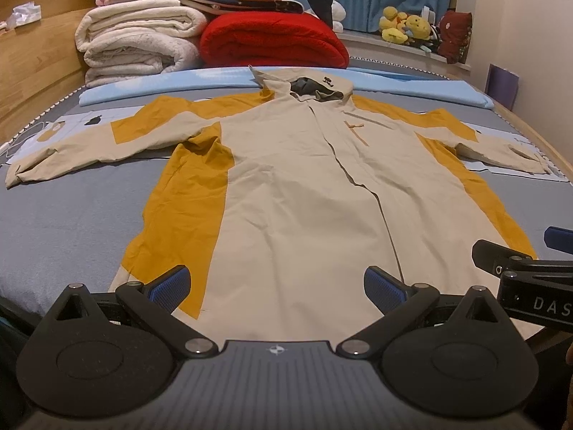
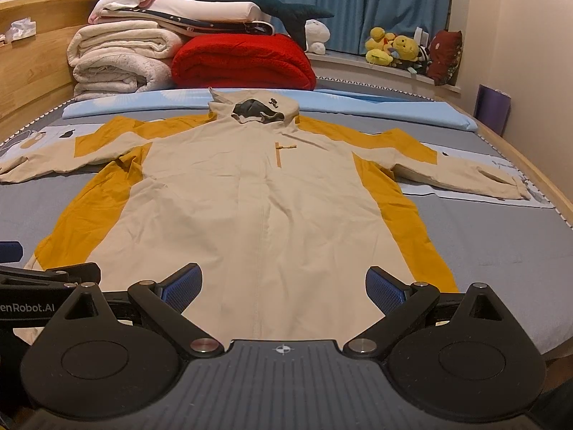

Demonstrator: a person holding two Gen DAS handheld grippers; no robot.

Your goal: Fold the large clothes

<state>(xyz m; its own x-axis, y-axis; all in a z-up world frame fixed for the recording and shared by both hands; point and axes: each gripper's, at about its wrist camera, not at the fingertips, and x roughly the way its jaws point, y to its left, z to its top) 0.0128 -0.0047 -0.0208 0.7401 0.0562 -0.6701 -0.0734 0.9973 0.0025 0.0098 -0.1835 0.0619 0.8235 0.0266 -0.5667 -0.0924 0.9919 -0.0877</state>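
Note:
A large beige and mustard hooded coat [image 1: 297,179] lies flat and face up on the grey bed, hood at the far end, both sleeves spread sideways. It also shows in the right wrist view [image 2: 258,193]. My left gripper [image 1: 277,288] is open and empty, hovering over the coat's near hem, left of centre. My right gripper [image 2: 283,288] is open and empty over the hem, right of centre. The right gripper's body shows at the right edge of the left wrist view [image 1: 519,272]. The left gripper's body shows at the left edge of the right wrist view [image 2: 43,283].
Folded white blankets [image 1: 139,43] and a red blanket [image 1: 272,41] are stacked at the bed's far end. A light blue pad [image 1: 412,87] lies behind the hood. A wooden bed frame [image 1: 32,82] runs along the left. Plush toys [image 2: 394,50] sit on the windowsill.

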